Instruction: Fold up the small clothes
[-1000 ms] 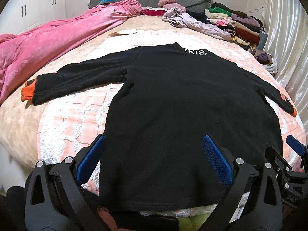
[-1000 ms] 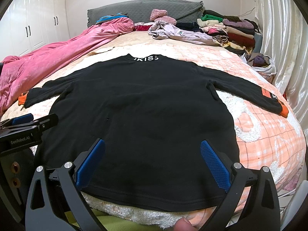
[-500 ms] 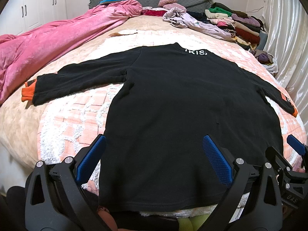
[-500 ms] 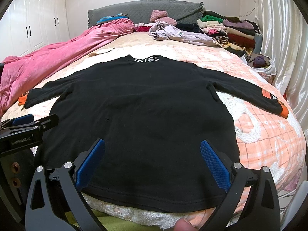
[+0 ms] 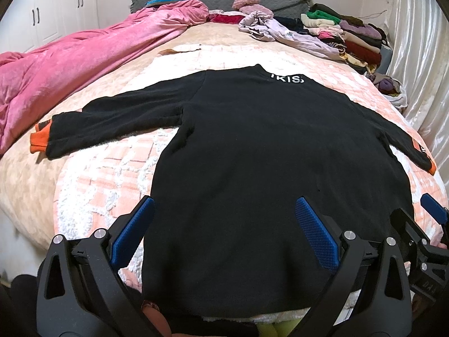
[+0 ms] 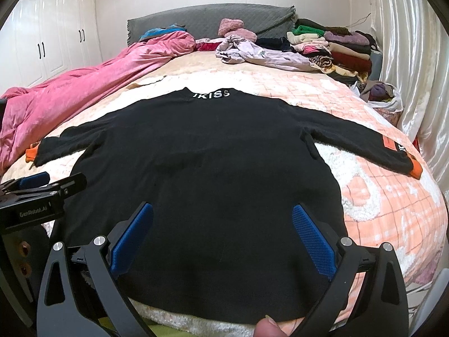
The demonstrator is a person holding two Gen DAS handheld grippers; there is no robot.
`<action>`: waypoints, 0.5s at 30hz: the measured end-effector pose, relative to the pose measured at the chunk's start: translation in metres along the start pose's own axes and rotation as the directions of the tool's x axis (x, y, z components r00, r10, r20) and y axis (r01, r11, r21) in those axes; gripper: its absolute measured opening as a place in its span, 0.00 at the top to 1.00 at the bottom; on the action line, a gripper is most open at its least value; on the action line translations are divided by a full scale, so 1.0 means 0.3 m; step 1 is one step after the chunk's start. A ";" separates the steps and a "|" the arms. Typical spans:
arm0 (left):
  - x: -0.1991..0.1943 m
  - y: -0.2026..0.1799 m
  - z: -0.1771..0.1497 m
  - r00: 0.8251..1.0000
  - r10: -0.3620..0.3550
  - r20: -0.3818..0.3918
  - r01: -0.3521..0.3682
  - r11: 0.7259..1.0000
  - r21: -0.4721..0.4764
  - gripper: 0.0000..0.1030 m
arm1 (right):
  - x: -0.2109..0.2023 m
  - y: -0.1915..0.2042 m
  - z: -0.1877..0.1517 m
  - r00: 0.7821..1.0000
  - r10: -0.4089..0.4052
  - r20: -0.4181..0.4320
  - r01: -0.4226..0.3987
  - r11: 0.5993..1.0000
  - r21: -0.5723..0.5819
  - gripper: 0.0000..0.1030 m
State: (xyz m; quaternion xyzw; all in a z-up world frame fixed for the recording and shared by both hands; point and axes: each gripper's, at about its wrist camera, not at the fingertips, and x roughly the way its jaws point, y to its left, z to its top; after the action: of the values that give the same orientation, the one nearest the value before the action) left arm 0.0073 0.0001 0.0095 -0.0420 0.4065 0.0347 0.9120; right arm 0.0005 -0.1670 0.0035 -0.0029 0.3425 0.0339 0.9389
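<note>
Two grippers: left gripper (image 5: pixel 224 234) and right gripper (image 6: pixel 223 236), jaws spread, holding nothing
Sweater: black sweater (image 5: pixel 266 168) flat on bed (image 5: pixel 98 174), sleeves outstretched

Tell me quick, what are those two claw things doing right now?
Left gripper: open, holding nothing, above the black sweater.
Right gripper: open, holding nothing, above the same sweater.
</note>
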 end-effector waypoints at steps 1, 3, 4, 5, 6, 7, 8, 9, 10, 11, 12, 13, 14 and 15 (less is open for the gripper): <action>0.002 0.000 0.005 1.000 0.001 0.001 -0.001 1.000 -0.001 0.09 | 0.004 -0.004 0.006 1.000 0.000 0.002 0.000 1.000 0.003 0.04; 0.012 0.003 0.020 1.000 0.008 0.001 -0.008 1.000 -0.005 0.09 | 0.012 -0.011 0.020 1.000 0.003 0.007 -0.003 1.000 0.007 0.04; 0.016 0.004 0.028 1.000 0.009 0.001 -0.009 1.000 -0.006 0.09 | 0.016 -0.015 0.028 1.000 0.000 0.011 -0.001 1.000 0.009 0.04; 0.017 0.004 0.033 1.000 0.010 0.003 -0.010 1.000 -0.007 0.09 | 0.020 -0.019 0.034 1.000 0.001 0.015 -0.001 1.000 0.010 0.04; 0.022 0.005 0.043 1.000 0.008 0.005 -0.008 1.000 -0.010 0.09 | 0.027 -0.023 0.043 1.000 0.003 0.016 -0.003 1.000 0.011 0.04; 0.027 0.006 0.054 1.000 0.006 0.007 -0.006 1.000 -0.012 0.09 | 0.032 -0.029 0.048 1.000 0.004 0.016 -0.004 1.000 0.012 0.04; 0.030 0.008 0.062 1.000 0.006 0.008 -0.006 1.000 -0.014 0.09 | 0.039 -0.034 0.052 1.000 0.005 0.017 -0.005 1.000 0.013 0.04; 0.035 0.011 0.073 1.000 0.007 0.009 -0.007 1.000 -0.019 0.09 | 0.047 -0.038 0.057 1.000 0.005 0.017 -0.005 1.000 0.016 0.04; 0.041 0.014 0.083 1.000 0.006 0.010 -0.006 1.000 -0.023 0.09 | 0.058 -0.049 0.062 1.000 0.004 0.013 -0.004 1.000 0.021 0.04; 0.044 0.015 0.091 1.000 0.006 0.010 -0.005 1.000 -0.025 0.09 | 0.066 -0.054 0.066 1.000 0.004 0.010 -0.004 1.000 0.024 0.04; 0.053 0.017 0.103 1.000 0.005 0.007 -0.004 1.000 -0.028 0.09 | 0.073 -0.058 0.069 1.000 0.006 0.008 -0.006 1.000 0.026 0.04; 0.061 0.018 0.115 1.000 0.003 0.005 -0.003 1.000 -0.029 0.09 | 0.084 -0.064 0.075 1.000 0.004 0.003 -0.004 1.000 0.027 0.04; 0.064 0.016 0.120 1.000 0.003 0.004 -0.003 1.000 -0.027 0.09 | 0.092 -0.070 0.080 1.000 0.003 0.002 -0.003 1.000 0.027 0.04; 0.073 0.014 0.132 1.000 0.003 0.003 -0.002 1.000 -0.024 0.09 | 0.101 -0.077 0.086 1.000 0.001 0.001 -0.001 1.000 0.028 0.04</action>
State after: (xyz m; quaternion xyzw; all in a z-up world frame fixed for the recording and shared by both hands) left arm 0.0506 0.0090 0.0193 -0.0523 0.4049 0.0408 0.9119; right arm 0.0418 -0.1873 0.0034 0.0104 0.3425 0.0296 0.9390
